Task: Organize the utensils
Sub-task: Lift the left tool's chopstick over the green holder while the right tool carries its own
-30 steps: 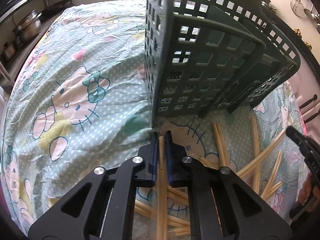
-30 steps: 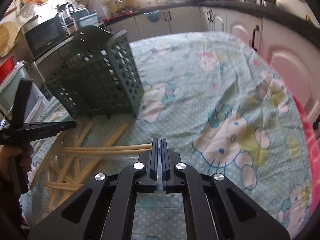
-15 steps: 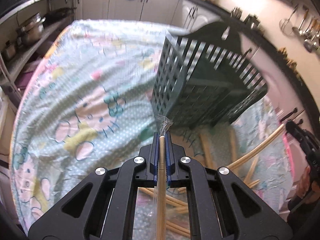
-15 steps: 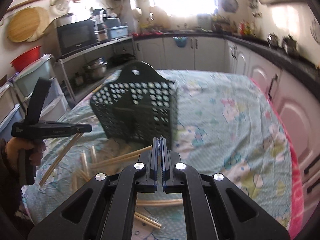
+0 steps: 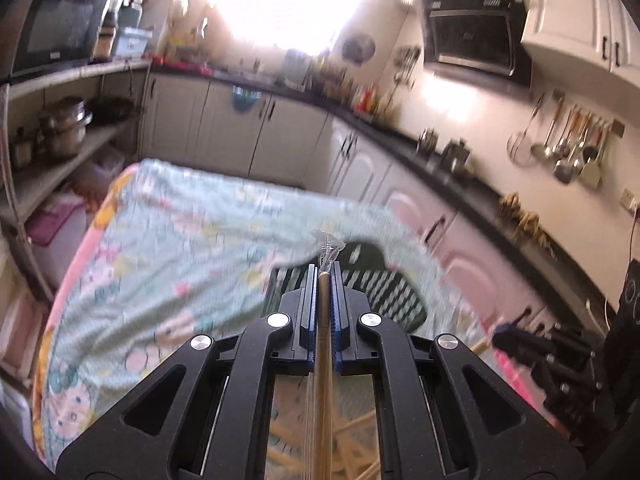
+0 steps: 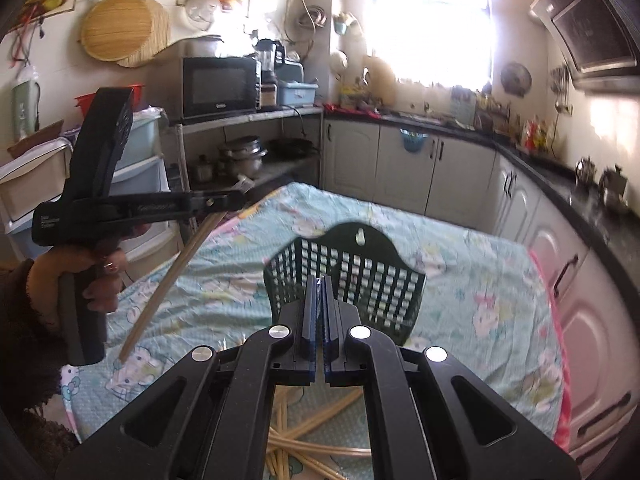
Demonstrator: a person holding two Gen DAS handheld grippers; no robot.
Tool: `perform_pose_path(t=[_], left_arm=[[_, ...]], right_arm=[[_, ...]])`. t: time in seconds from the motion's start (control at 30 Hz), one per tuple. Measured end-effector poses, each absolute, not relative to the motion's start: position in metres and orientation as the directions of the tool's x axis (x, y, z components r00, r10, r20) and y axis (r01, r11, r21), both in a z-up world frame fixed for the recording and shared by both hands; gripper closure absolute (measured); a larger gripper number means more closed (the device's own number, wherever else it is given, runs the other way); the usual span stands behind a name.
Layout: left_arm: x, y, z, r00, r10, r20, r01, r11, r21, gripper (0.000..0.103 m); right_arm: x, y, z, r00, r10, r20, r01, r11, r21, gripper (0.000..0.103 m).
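wooden chopstick (image 6: 176, 266) is clamped in the left gripper (image 6: 240, 196), raised up at the left side above the table (image 6: 460, 264), stick hanging down-left from the tips with its lower end above the cartoon-print cloth (image 6: 248, 280). clear wrapper sticks out past the tips. person's hand (image 6: 86, 276) is wrapped round the gripper handle. mid-table: dark green slotted basket (image 6: 360, 276) stands upright on the cloth, its tall back with the hanging hole on the far side. right gripper (image 6: 321, 312) is raised in front of the basket, jaws pressed together on a thin bit of clear film; can't tell whether a chopstick is in there from its own view. below both grippers, loose chopsticks (image 6: 320, 440) lie crisscrossed on the cloth, near side of the basket. left wrist view is motion-blurred.
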State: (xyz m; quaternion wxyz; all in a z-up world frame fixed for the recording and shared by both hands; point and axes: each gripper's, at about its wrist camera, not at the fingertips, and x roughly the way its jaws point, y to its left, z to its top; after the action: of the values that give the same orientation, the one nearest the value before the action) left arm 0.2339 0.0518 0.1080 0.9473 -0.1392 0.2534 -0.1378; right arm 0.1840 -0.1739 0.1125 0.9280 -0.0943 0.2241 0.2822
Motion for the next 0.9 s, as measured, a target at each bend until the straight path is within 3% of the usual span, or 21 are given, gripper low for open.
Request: perform_pose_path(t=[0.5,0.77,0.9], left_arm=[[0.284,0.044,0.179,0.946,-0.226,-0.231,0.134,0.925,-0.355,0.1],[0.316,0.038,0.189,0.979,-0.139,-0.146,0.085,0.941,-0.326,0.1],[0.332,0.036,0.185,0.986,-0.103,-0.131,0.057,0.948,-0.313,0.1]], right_arm=[[0.186,-0.188,0.197,0.812,0.482,-0.329,-0.54,0.835,-0.11,0.101],[0.203,-0.206,0.227,0.855,0.451,-0.255,-0.492,0.861,-0.128,0.101],[0.222,-0.21,0.225,0.862,0.43,-0.269,-0.475,0.871,-0.129,0.101]])
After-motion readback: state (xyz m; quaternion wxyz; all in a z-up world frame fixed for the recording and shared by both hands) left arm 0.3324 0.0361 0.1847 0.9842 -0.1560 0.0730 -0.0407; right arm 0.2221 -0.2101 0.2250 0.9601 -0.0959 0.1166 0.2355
